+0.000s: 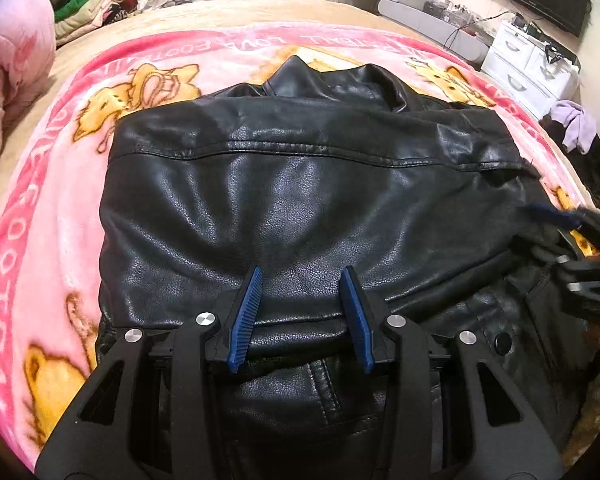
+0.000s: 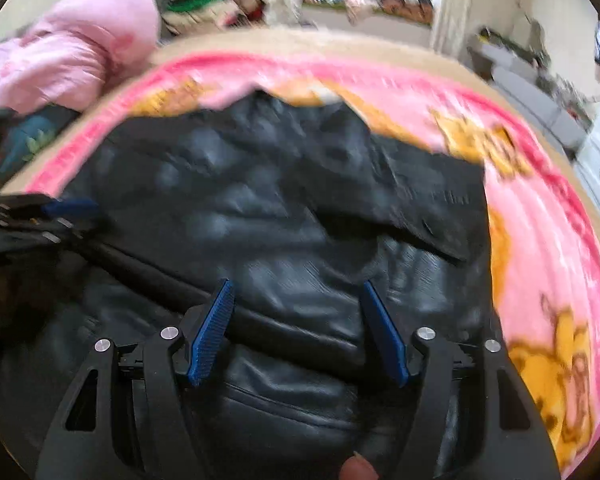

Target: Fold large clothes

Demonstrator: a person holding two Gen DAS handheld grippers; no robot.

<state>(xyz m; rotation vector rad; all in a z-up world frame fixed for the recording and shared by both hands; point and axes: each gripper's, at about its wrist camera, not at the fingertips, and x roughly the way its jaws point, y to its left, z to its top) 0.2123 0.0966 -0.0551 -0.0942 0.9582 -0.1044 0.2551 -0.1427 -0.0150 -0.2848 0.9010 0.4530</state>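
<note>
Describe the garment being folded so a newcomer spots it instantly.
Start at the bed's pink fleece cartoon-print blanket. Lying flat across its middle is a glossy black leather jacket, collar toward the far edge. It is the only black, shiny item; neighbouring clothes are pink or pastel.

Black leather jacket [image 1: 300, 200] fills mid-blanket, bare pink blanket [image 1: 52, 208] borders both sides, pink bedding [image 1: 8, 92] heaped far left.
</note>
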